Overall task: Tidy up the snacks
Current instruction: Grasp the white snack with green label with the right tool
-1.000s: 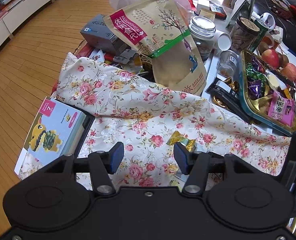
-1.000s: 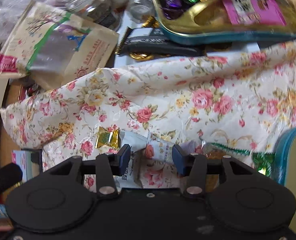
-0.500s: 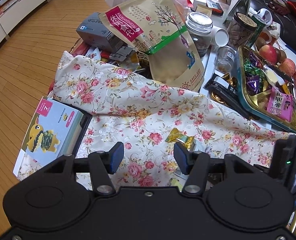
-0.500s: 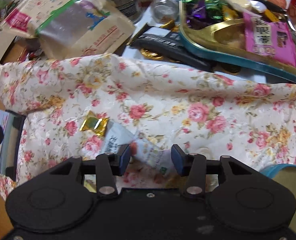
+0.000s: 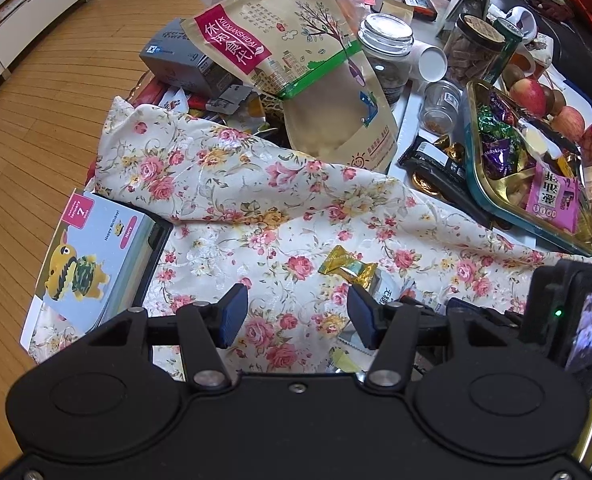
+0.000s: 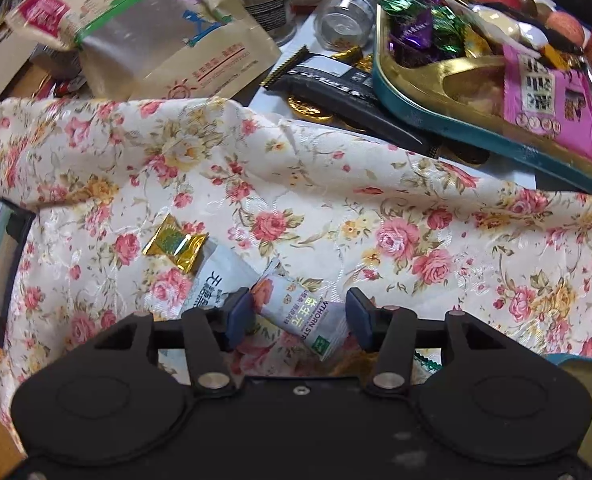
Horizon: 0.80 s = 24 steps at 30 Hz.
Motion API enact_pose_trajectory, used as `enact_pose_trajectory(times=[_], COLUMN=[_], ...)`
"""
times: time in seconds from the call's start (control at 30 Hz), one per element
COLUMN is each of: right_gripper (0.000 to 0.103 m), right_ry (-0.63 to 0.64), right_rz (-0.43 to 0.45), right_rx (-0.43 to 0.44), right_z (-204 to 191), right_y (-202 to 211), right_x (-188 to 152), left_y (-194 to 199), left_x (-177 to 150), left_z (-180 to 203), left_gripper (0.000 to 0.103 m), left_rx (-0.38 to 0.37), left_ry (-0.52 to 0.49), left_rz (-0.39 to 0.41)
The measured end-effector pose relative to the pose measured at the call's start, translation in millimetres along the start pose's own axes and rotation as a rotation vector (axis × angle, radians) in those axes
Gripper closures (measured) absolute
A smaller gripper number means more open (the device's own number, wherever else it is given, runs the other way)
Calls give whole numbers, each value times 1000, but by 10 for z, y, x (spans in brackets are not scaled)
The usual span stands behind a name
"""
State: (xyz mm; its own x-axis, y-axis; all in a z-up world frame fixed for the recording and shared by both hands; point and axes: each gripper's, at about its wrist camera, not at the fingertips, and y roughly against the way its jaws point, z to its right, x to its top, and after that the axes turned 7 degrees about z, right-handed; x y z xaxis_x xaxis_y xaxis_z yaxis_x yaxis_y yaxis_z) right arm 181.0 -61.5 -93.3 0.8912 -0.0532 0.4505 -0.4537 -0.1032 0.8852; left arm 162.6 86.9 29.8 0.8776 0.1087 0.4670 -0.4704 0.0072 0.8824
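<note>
Right wrist view looks steeply down on a floral cloth [image 6: 335, 184] strewn with small snacks. The right gripper [image 6: 299, 314] has its jaws opening; a white sachet [image 6: 299, 308] lies tilted between them, its upper left end at the left pad, its lower right end clear of the right pad, so the pads do not pinch it. A second white packet [image 6: 224, 276] sits at 10 o'clock from the gripper, partly under the sachet, and a gold candy [image 6: 176, 244] lies further out the same way, touching that packet. At 1 o'clock a teal tin [image 6: 415, 96] with a gold inside holds purple and green wrapped sweets and a pink packet [image 6: 551, 100]. A black bar [image 6: 347, 92] and gold coins lie just beside the tin at its left edge. A kraft pouch [image 6: 156, 36] lies at 11 o'clock.

Left wrist view shows the left gripper [image 5: 296, 314] spread wide with nothing between the pads, only cloth below. The gold candy [image 5: 347, 266] is at 1 o'clock, just past the right pad. A calendar box [image 5: 96, 256] sits at 9 o'clock on the cloth's edge. The right gripper [image 5: 455, 308] shows at 3 o'clock.
</note>
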Motion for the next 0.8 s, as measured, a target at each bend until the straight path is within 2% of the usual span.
enact_pose_trajectory(times=[0.03, 0.07, 0.1, 0.13, 0.17, 0.27, 0.33, 0.4, 0.43, 0.47, 0.5, 0.57, 0.7, 0.8], right_gripper=[55, 65, 89, 98, 101, 101, 98, 83, 79, 69, 66, 66, 56, 55], right_ry=[-18, -37, -45, -54, -72, -143, -128, -105, -96, -91, -93, -93, 8, 130], right_rz=[-2, -8, -13, -20, -24, -25, -9, 28, 44, 47, 43, 29, 11, 12], right_rx=[15, 26, 8, -3, 13, 43, 38, 18, 13, 20, 28, 56, 70, 70], right_z=[30, 38, 48, 71, 107, 197, 198, 173, 174, 167, 162, 125, -25, -178], right_y=[6, 23, 41, 64, 92, 146, 181, 228, 240, 233, 219, 172, 76, 80], right_x=[9, 34, 49, 66, 66, 67, 69, 67, 78, 80, 86, 90, 16, -50], left_y=[2, 2, 2, -3, -10, -55, -81, -91, -91, -89, -85, -81, -87, -82], left_x=[-2, -3, -5, -5, -10, -35, -56, -65, -64, -61, -56, -43, -22, -22], left_z=[5, 8, 13, 15, 15, 10, -10, -28, -35, -39, -42, -50, -66, -59], left_gripper=[42, 42, 42, 42, 42, 42, 42, 42, 42, 42, 42, 42, 42, 42], left_rx=[4, 7, 11, 13, 16, 26, 30, 27, 29, 35, 40, 44, 39, 35], left_ry=[-3, -7, -11, -15, -19, -29, -25, -18, -15, -14, -13, -10, 1, -5], left_rz=[2, 3, 5, 7, 7, -6, -18, -26, -26, -23, -20, -14, -18, -14])
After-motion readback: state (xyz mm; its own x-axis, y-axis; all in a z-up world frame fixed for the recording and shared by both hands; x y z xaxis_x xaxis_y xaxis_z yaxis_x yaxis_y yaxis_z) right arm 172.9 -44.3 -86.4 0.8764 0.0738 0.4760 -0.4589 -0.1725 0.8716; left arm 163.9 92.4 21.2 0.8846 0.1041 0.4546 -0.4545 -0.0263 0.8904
